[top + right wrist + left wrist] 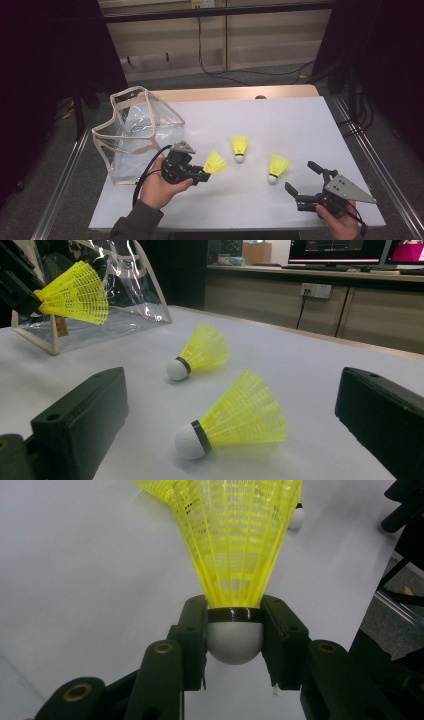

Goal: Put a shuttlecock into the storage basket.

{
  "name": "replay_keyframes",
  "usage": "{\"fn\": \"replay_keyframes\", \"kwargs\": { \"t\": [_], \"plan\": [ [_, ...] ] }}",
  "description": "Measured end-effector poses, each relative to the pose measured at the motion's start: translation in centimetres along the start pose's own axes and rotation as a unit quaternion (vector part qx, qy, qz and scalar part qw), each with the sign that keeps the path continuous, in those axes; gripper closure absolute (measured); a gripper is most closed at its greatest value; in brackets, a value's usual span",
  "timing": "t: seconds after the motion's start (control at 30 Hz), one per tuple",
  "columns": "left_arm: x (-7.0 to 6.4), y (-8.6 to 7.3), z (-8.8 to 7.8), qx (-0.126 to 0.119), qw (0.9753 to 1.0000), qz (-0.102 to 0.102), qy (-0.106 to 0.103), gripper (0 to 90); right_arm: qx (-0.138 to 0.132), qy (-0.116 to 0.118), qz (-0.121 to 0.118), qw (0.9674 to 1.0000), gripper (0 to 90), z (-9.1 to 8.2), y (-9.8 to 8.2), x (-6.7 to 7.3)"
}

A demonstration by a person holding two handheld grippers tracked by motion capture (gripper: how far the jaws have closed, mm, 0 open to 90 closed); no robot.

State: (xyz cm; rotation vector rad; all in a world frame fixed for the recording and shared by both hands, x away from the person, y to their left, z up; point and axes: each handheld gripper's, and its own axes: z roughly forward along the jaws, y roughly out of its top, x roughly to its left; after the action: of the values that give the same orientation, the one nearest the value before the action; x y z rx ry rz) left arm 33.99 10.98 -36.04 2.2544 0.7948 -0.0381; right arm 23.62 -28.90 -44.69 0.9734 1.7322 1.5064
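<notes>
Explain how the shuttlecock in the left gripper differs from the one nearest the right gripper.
The held shuttlecock is off the table, clamped at its white head by the left gripper; the near shuttlecock lies on its side on the white table, untouched, ahead of the open right gripper. Both are yellow with white heads.

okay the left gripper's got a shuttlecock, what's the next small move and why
Probably carry the held shuttlecock left to the clear bag: the left gripper is clamped on its white cork, the bag's mouth stands open beside it, and two others lie on the table.
</notes>
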Motion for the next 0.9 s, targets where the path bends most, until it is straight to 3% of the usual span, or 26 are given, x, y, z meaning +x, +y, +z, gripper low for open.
{"fn": "replay_keyframes", "kwargs": {
  "t": [0.37,0.9],
  "plan": [
    [0.0,0.6,-1.3,-0.002,1.0,0.006,0.007,65.0,0.001,-0.001,0.0,1.0,0.6,0.1,0.0,0.0],
    [-0.3,1.6,-1.7,0.001,0.9999,0.012,0.01,65.0,0.0,-0.003,0.007,1.0,0.2,0.1,0.0,-0.2]
  ]
}}
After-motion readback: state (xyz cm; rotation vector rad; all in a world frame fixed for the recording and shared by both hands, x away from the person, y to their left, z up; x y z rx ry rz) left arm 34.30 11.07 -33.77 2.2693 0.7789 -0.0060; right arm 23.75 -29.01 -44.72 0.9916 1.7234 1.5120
